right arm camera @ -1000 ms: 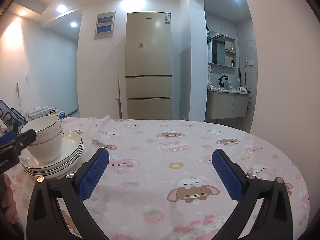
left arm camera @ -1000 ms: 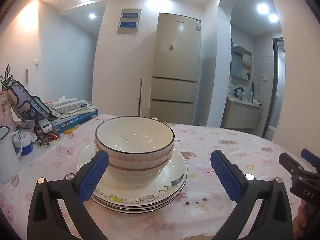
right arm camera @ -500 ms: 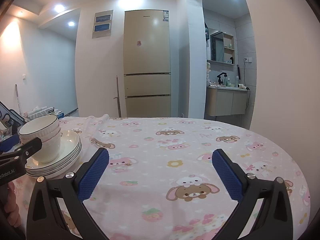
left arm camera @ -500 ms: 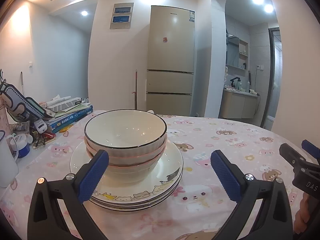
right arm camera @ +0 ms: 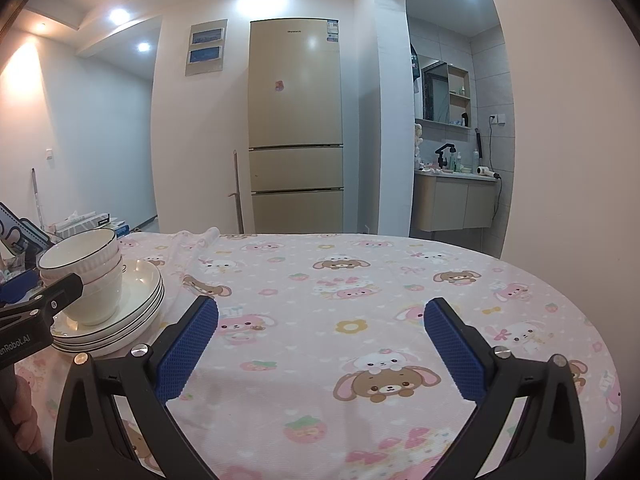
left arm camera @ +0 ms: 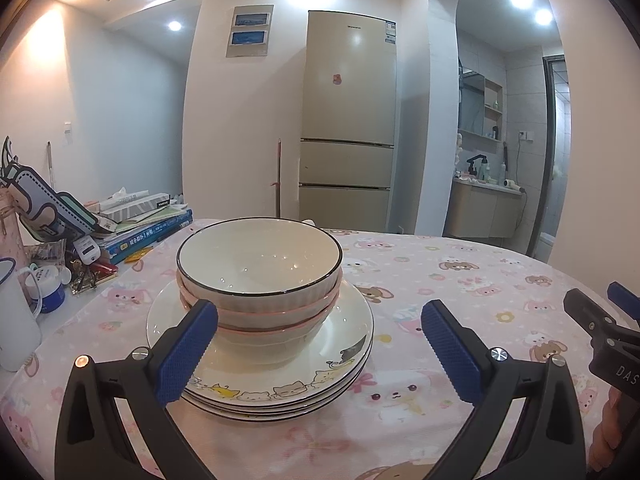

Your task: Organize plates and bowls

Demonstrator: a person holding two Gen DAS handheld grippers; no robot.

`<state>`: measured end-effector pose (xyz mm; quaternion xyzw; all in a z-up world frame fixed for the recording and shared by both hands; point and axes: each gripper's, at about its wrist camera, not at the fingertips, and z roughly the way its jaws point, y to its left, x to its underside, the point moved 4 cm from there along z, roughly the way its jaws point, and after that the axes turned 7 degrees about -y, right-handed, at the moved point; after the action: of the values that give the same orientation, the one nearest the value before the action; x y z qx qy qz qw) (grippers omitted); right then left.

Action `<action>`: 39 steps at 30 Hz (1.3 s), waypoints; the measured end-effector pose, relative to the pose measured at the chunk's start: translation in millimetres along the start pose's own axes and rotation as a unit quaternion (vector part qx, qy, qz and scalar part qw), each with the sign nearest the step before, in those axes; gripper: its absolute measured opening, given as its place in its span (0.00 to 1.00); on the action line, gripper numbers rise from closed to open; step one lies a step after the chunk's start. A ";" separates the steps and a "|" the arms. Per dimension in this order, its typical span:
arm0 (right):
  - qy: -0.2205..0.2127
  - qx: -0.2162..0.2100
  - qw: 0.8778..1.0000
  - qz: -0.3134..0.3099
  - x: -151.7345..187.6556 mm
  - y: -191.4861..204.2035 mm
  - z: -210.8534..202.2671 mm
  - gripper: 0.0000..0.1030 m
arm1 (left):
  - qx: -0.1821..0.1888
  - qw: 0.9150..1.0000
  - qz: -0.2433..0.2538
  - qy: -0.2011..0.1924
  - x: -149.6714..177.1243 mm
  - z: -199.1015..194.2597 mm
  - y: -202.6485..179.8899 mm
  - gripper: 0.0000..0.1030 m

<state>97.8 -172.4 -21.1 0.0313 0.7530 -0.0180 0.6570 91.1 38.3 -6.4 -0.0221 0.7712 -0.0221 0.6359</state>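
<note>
The left gripper (left arm camera: pixel 319 354) had its fingers wide apart just before the stacked bowls (left arm camera: pixel 259 276) on plates (left arm camera: pixel 260 360), and the right gripper (right arm camera: pixel 321 350), also spread, faced only tablecloth (right arm camera: pixel 360 300).

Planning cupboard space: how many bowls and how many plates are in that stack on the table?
Bowls: 3, nested
Plates: 3, stacked under the bowls
Total: 6
</note>
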 end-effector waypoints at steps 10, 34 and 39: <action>0.001 -0.003 1.000 0.000 0.3 1.3 -0.6 1.00 | -0.003 1.000 -0.002 0.001 0.5 -0.2 1.4 1.00; 0.076 -0.112 0.990 0.036 -23.2 51.9 3.4 1.00 | -0.055 0.998 -0.011 0.011 -25.4 -34.5 61.7 1.00; 0.095 -0.131 0.987 -0.015 -27.7 83.3 -7.6 1.00 | -0.047 0.999 -0.019 0.013 -23.8 -43.0 67.4 1.00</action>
<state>99.9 -89.5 8.6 -0.0649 0.8085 0.0737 0.5803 53.0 107.2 20.9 -0.0667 0.7790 0.0016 0.6234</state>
